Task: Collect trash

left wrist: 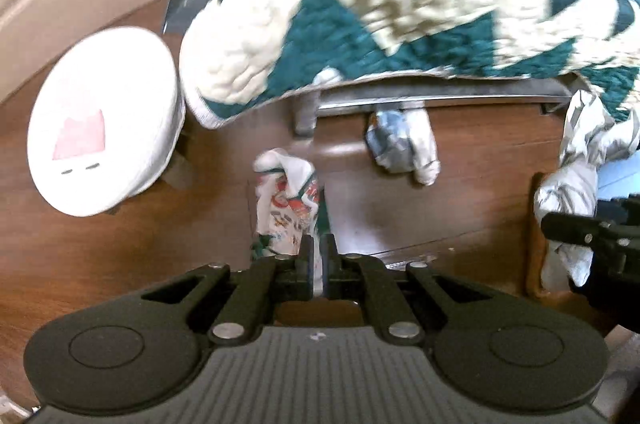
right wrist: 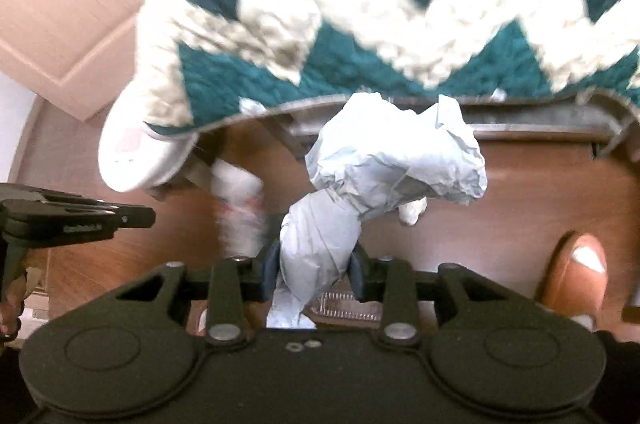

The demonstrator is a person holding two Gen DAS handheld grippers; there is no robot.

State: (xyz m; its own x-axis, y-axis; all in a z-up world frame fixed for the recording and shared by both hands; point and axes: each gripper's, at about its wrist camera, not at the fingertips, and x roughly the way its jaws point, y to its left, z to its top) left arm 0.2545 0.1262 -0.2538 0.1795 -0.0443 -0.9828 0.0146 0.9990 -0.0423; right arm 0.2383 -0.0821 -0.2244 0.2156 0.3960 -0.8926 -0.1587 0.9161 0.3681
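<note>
The left hand-held gripper [left wrist: 318, 256] is pinching a limp printed wrapper [left wrist: 286, 200]; the right hand-held gripper [right wrist: 314, 274], half open, is clamping light crumpled paper [right wrist: 396, 160] at its twisted neck.

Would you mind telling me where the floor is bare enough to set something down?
Bare wood floor lies below the white stool, left of the printed wrapper. It is crowded under the blanket edge, around the crumpled paper.

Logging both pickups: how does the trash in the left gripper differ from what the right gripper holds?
The printed wrapper is white with red and green print; the grey paper wad is plain. The left gripper pinches the wrapper thin, almost shut; the right gripper stays wider around the bulkier wad. Both are crumpled and held above the floor.
</note>
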